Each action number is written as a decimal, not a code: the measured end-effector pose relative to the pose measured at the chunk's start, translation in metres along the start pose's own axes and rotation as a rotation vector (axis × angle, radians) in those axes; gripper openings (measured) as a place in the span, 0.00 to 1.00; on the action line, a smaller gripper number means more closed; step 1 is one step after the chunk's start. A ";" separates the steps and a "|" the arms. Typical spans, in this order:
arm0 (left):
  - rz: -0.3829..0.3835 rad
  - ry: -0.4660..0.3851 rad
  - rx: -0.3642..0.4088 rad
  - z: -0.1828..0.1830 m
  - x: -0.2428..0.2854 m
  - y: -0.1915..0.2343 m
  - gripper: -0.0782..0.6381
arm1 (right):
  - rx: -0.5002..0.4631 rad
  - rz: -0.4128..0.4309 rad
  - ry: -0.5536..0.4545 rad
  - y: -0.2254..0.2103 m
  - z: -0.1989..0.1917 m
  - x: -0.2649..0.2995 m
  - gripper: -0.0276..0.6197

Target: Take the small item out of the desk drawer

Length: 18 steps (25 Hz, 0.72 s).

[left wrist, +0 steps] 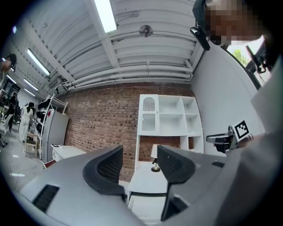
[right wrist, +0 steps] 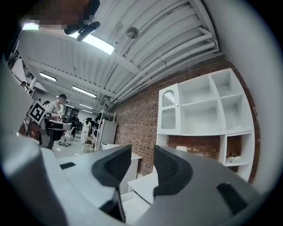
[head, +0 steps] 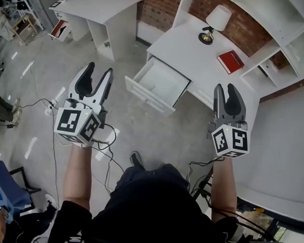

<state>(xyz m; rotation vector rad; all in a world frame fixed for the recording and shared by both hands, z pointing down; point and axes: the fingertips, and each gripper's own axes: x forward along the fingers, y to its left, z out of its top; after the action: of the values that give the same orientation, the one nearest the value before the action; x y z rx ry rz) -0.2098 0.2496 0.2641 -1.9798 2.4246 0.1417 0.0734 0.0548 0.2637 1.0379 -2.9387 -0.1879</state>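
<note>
The fingers (left wrist: pixel 108 170) of my left gripper (head: pixel 100 70) stand spread, with nothing between them. The fingers (right wrist: pixel 170 170) of my right gripper (head: pixel 225 87) are also apart, by a narrower gap, and they hold nothing. The pads are dark ribbed rubber, set in smooth grey shells.

Both grippers hang in the air over the grey concrete floor (head: pixel 156 136), well apart from the drawer (head: pixel 145 96). The drawer is pulled out from under the white tabletop (head: pixel 194 52). It is a shallow white box with flat walls. Its inside looks plain from here, and I cannot make out the small item in it.

I judge that the step in hand is the approach, since nothing is picked yet. The next move calls for finding the item first, then lowering one gripper into the drawer with its fingers open.

On the smooth tabletop stand a lamp (head: pixel 215 23) with a white shade and a brass foot, and a flat red book (head: pixel 231 61).
</note>
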 end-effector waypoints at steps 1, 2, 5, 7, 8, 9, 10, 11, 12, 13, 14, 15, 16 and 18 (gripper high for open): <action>-0.008 0.007 -0.009 -0.003 0.001 0.005 0.42 | -0.001 -0.003 0.003 0.005 0.000 0.003 0.28; -0.015 0.015 -0.016 -0.006 0.003 0.009 0.42 | -0.002 -0.004 0.006 0.009 0.000 0.007 0.28; -0.022 0.034 -0.030 -0.017 0.008 0.020 0.42 | -0.006 -0.001 0.015 0.017 -0.002 0.018 0.28; -0.023 0.043 -0.038 -0.023 0.015 0.026 0.42 | -0.008 0.000 0.018 0.019 -0.004 0.027 0.28; -0.023 0.047 -0.041 -0.025 0.019 0.029 0.42 | -0.006 0.000 0.019 0.019 -0.006 0.031 0.28; -0.023 0.051 -0.043 -0.027 0.024 0.032 0.42 | -0.002 -0.001 0.019 0.018 -0.007 0.036 0.28; -0.023 0.055 -0.043 -0.028 0.029 0.035 0.42 | 0.002 -0.002 0.019 0.016 -0.008 0.041 0.28; -0.023 0.059 -0.041 -0.028 0.035 0.036 0.42 | 0.008 -0.003 0.018 0.014 -0.009 0.047 0.28; -0.023 0.063 -0.037 -0.028 0.041 0.037 0.42 | 0.015 -0.003 0.017 0.011 -0.011 0.053 0.28; -0.023 0.067 -0.029 -0.028 0.047 0.038 0.42 | 0.022 -0.001 0.016 0.008 -0.013 0.060 0.28; -0.023 0.072 -0.019 -0.028 0.054 0.039 0.42 | 0.030 0.004 0.016 0.005 -0.016 0.067 0.28; -0.022 0.077 -0.010 -0.027 0.059 0.039 0.42 | 0.040 0.010 0.020 0.002 -0.020 0.075 0.27; -0.020 0.083 0.000 -0.027 0.066 0.040 0.42 | 0.052 0.017 0.025 0.000 -0.024 0.083 0.27; -0.014 0.093 0.014 -0.025 0.080 0.044 0.42 | 0.073 0.031 0.030 -0.005 -0.029 0.101 0.27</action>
<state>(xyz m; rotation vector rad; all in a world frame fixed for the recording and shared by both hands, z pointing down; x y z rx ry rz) -0.2674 0.1780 0.2863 -2.0413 2.4591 0.0324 -0.0006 -0.0156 0.2895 0.9938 -2.9529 -0.0650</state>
